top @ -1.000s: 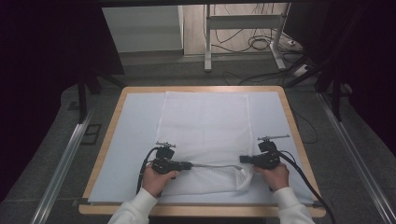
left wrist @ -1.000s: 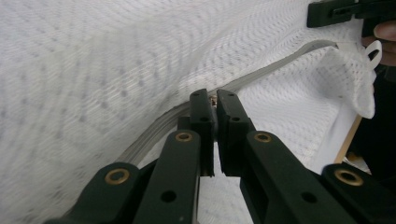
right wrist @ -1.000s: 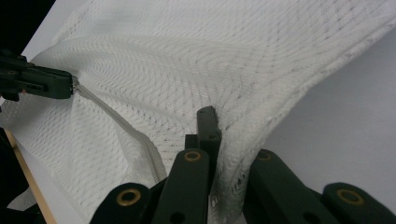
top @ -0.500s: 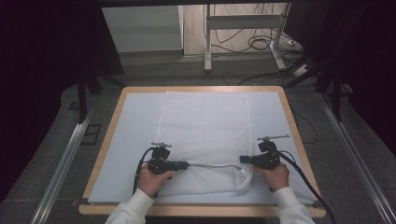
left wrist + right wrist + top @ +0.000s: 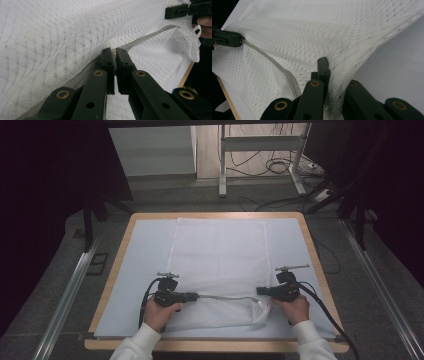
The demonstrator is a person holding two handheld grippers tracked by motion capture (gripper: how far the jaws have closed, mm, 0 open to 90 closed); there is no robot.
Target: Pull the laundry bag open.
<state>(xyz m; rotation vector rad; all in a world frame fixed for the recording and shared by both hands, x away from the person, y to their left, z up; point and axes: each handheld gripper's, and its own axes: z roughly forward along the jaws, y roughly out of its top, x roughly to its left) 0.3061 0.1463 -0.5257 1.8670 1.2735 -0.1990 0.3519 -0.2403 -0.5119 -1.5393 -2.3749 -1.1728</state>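
Mesh laundry bag, lower centre of the table, looks light and limp; left hand-held gripper pinches its zipper pull, right hand-held gripper clamps fabric beside the zipper.

The bench is evenly lit from above, while its surroundings are lost in darkness. Soft shadow is cast under the lifted mesh fabric. The nearest black fingers are rendered slightly blurred in both gripper views.

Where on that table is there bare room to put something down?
Bare strips flank the mesh bag: between it and the table's left edge, and its right edge. The near end is crowded by the left gripper and right gripper.
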